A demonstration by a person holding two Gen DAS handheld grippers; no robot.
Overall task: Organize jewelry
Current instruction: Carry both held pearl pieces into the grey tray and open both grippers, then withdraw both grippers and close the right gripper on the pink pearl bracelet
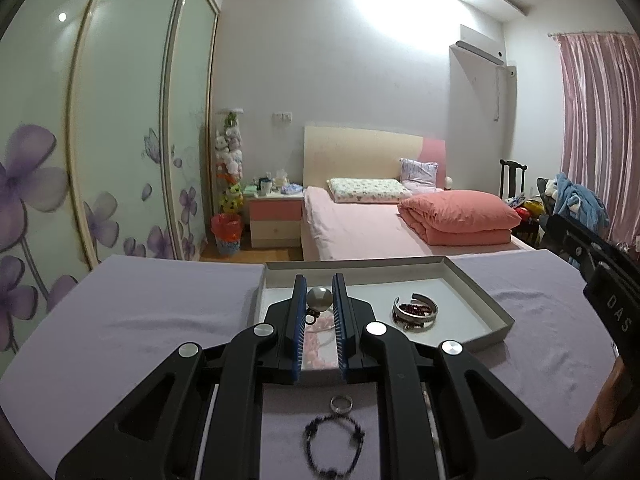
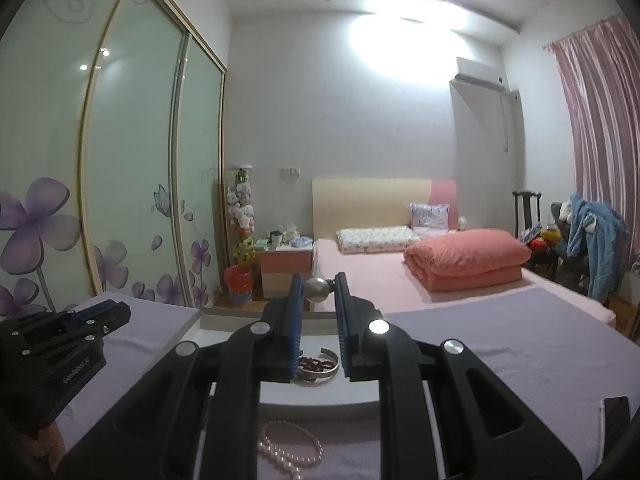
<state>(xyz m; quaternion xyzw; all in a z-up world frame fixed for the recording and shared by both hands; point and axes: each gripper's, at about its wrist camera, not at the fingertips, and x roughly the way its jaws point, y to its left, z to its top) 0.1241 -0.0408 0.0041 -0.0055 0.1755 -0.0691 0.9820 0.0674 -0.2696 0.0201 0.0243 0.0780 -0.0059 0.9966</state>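
While hovering over shallow grey cardboard tray [image 1: 478,286]: left gripper [image 1: 319,300] pinching round grey pearl earring [image 1: 319,298]; right gripper [image 2: 319,289] clamping matching grey pearl earring [image 2: 318,289] above tray.

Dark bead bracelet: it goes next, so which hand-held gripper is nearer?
Left. The bracelet lies just under the left hand-held gripper; the right hand-held gripper is far off to its right.

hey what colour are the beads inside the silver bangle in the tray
Dark red beads inside the silver bangle; left wrist view shows them best.
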